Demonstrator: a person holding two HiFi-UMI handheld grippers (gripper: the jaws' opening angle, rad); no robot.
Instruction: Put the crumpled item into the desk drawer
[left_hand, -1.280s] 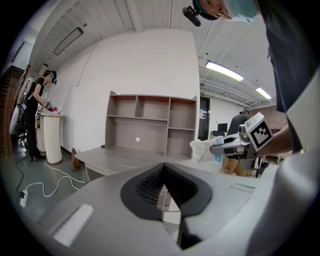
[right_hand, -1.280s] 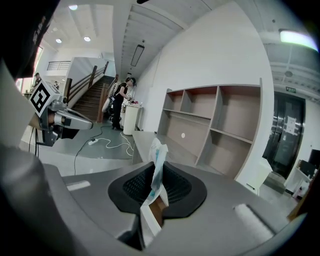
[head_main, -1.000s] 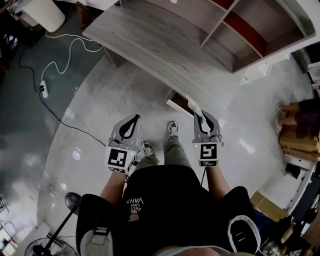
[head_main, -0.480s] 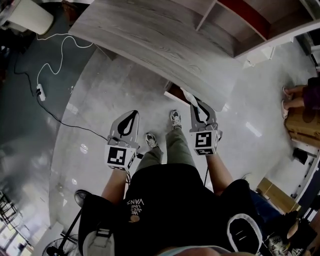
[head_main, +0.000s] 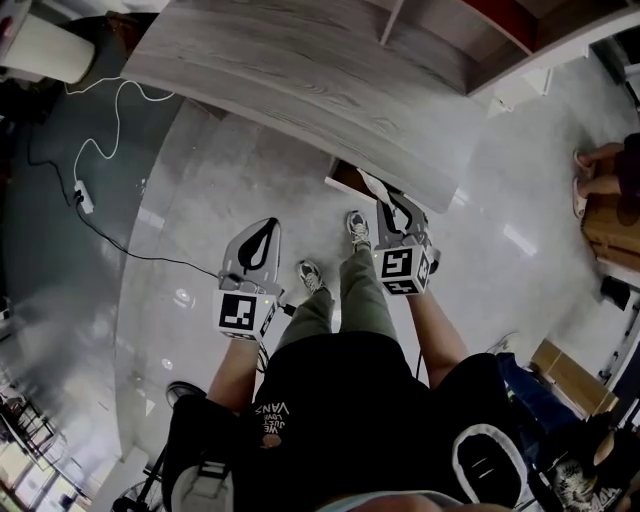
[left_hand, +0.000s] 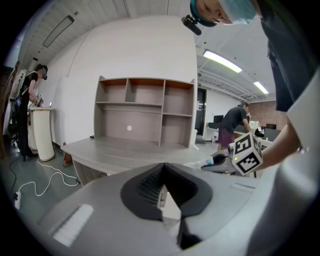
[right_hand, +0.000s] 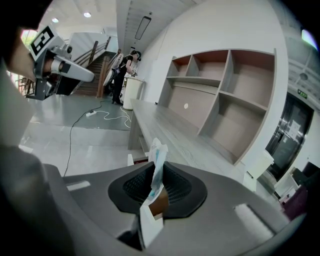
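Note:
A crumpled white and blue item (right_hand: 157, 161) sticks up between my right gripper's jaws, and my right gripper (head_main: 392, 207) is shut on it. In the head view the crumpled item (head_main: 377, 186) points at the open desk drawer (head_main: 345, 181), which juts out from under the grey wooden desk (head_main: 300, 90). The drawer's corner (right_hand: 132, 159) shows just left of the item, beyond the jaws. My left gripper (head_main: 262, 238) hovers over the floor, left of the person's legs, jaws shut with nothing in them. It also appears as the left gripper (left_hand: 162, 194), facing the desk (left_hand: 125, 149).
A shelf unit (left_hand: 145, 112) stands on the desk. A white cable and power strip (head_main: 84, 200) lie on the floor at left, near a white bin (head_main: 45, 48). The person's shoes (head_main: 357, 229) are below the drawer. Cardboard boxes (head_main: 612, 225) and another person's feet are at right.
My right gripper has carried the crumpled item forward, closer to the open drawer. The left gripper has stayed about where it was. The desk now sits nearer in view.

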